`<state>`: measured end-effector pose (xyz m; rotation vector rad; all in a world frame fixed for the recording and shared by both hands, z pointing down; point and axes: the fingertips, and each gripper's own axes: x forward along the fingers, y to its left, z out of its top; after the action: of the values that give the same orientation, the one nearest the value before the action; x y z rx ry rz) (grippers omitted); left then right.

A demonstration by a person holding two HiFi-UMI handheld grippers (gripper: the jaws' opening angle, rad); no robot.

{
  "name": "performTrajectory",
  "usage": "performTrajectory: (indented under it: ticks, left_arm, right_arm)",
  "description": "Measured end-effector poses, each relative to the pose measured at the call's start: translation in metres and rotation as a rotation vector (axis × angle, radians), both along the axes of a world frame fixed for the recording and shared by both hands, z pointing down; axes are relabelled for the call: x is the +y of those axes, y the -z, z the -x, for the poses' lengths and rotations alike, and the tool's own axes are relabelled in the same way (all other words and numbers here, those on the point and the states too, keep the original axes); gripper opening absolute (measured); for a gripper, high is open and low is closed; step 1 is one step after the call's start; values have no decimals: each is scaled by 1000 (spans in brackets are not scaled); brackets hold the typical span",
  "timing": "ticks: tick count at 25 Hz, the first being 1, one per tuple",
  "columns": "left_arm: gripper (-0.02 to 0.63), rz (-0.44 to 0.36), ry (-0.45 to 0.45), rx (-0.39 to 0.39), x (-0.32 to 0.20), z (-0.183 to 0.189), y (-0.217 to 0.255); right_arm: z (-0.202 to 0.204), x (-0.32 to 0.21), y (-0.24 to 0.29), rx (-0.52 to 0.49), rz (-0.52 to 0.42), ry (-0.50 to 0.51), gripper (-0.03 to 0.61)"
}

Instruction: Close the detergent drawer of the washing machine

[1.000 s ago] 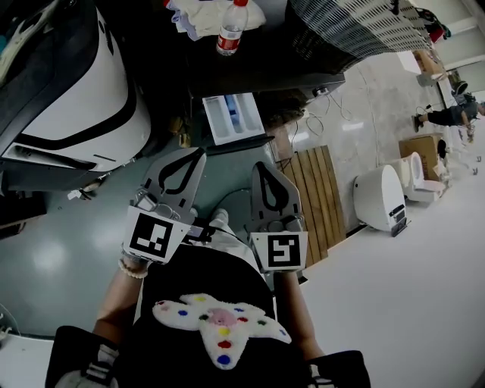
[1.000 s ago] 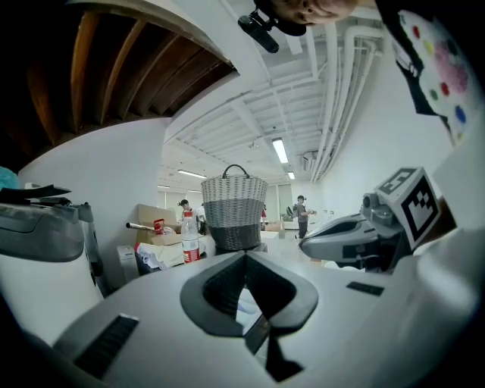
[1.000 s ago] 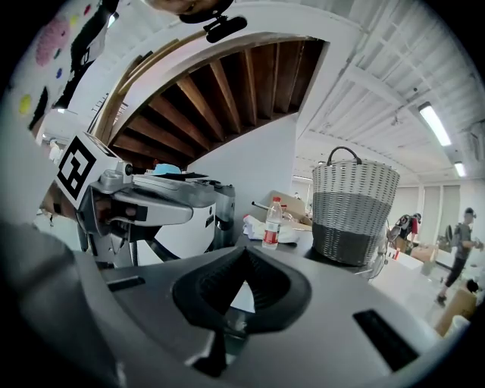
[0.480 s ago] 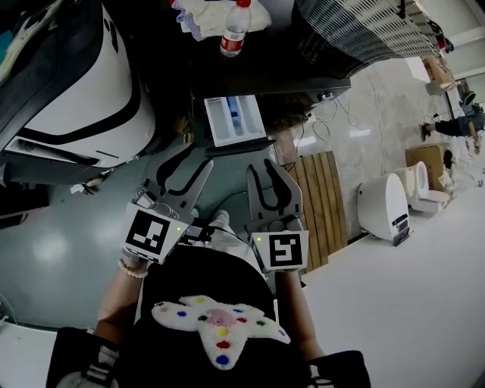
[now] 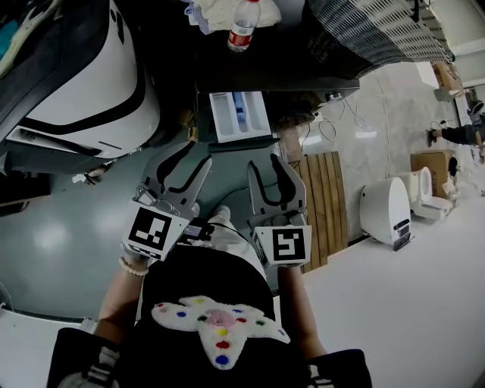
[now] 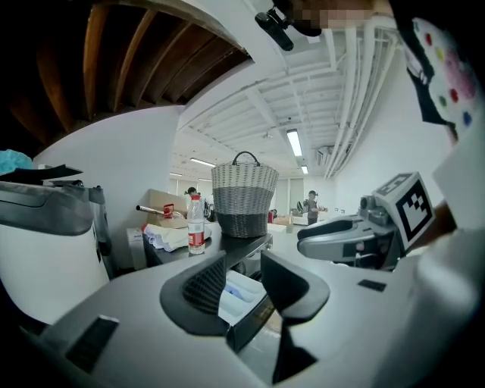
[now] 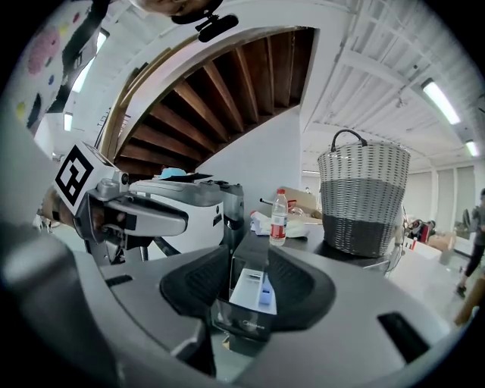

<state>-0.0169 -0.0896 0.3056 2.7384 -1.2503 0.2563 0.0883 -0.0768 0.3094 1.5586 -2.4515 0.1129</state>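
The detergent drawer (image 5: 241,115) stands pulled out of the dark washing machine (image 5: 273,72), showing its white and blue compartments. My left gripper (image 5: 186,158) hovers just short of the drawer's front, slightly left. Its jaws are opening with nothing between them. My right gripper (image 5: 274,163) is beside it on the right, jaws also opening and empty. In the left gripper view the drawer (image 6: 241,297) appears beyond the gripper (image 6: 244,282), with the right gripper (image 6: 341,235) off to the side. The right gripper view lines the drawer (image 7: 254,294) up past the gripper (image 7: 250,282).
A water bottle (image 5: 242,30), folded cloths (image 5: 216,11) and a wicker basket (image 5: 364,30) sit on top of the machine. A large white appliance (image 5: 76,83) stands to the left. A wooden pallet (image 5: 322,197) and a white unit (image 5: 386,208) are on the right.
Both grippers' jaws have gone from shut to open. The hands have stayed almost where they were, just before the drawer.
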Motion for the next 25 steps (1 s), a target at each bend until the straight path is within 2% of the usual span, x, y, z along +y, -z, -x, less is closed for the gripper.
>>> performTrajectory:
  ticks: [4,11,17,21,25]
  left_arm:
    - [141,16,17,-14,1,2,-10]
    - [141,14,41,-6,1,-2,-19]
    - [146,47,91,-30,-2,1,-42]
    - [149,83,109,-55,-3,2,-65]
    - [149,100,122,-46,-5,-1,-80]
  right_arm:
    - [-8,1,-14,39,53,-6,152]
    - [-11,-5,-29,35,27,37,152]
    - [-15,-11,-48,15,77,44,158]
    - [-24,-17,-68,43,83,47,158]
    - [-29,-22,-86,38,116,46,160]
